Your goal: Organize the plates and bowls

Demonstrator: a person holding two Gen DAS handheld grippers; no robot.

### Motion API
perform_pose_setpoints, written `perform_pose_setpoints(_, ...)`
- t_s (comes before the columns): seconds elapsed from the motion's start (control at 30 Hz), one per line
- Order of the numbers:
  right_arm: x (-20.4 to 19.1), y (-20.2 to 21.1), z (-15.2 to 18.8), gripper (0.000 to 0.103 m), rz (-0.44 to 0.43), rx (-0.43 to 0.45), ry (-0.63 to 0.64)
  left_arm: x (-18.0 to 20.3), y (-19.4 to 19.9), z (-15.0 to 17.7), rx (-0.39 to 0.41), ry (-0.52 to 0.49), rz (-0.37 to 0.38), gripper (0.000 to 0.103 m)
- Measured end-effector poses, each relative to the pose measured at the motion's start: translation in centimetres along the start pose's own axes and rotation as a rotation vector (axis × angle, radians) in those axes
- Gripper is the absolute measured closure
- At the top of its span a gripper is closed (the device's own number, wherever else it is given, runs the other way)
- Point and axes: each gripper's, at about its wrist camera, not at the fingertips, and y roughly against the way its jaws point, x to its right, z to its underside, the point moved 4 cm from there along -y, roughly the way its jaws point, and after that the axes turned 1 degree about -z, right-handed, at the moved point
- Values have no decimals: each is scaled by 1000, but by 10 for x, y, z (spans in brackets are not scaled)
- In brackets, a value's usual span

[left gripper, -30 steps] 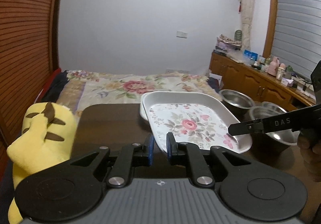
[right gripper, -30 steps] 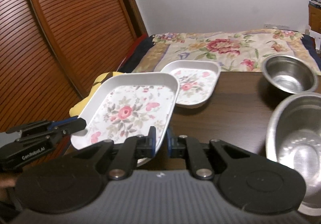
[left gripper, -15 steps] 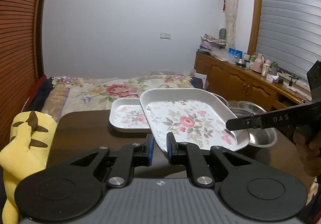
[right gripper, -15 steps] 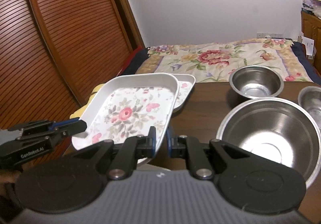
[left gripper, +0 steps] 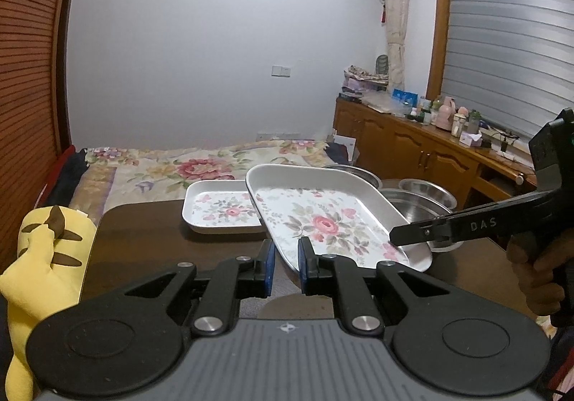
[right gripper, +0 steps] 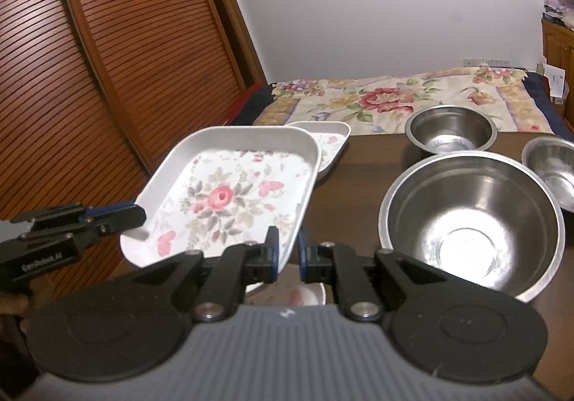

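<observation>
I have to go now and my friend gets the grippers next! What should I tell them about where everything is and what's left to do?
Left hand-held gripper: shut on the rim of the big flowered tray.
Right hand-held gripper: shut on the same tray's other side. Both carry it in the air, tilted.
Small flowered tray: flat on the dark table, far side.
Three steel bowls sit apart: large bowl, medium bowl, small bowl.
Done: big tray lifted.
Left: set it down, probably with the small tray, then likely nest the bowls.

Two floral plates [right gripper: 229, 200] [right gripper: 332, 142]; three steel bowls [right gripper: 473, 225] [right gripper: 450, 128] [right gripper: 552, 167]; one yellow plush toy [left gripper: 39, 257]; two grippers [left gripper: 286, 257] [right gripper: 286, 253].
</observation>
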Motion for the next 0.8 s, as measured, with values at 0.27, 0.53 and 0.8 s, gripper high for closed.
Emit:
perform_pose_setpoints(0.27,-2,6,15,90,-11,-2,8,5,11,11,4,-5,-4,88)
perform_pose_setpoints(0.53,-4,8,28,90,-11,-33,13,9,13,23,-14,-2,-2,88)
perform_pose_setpoints(0.8,-6,13,47,90,11,-36,23,18,14,46,-44,5,-11,87)
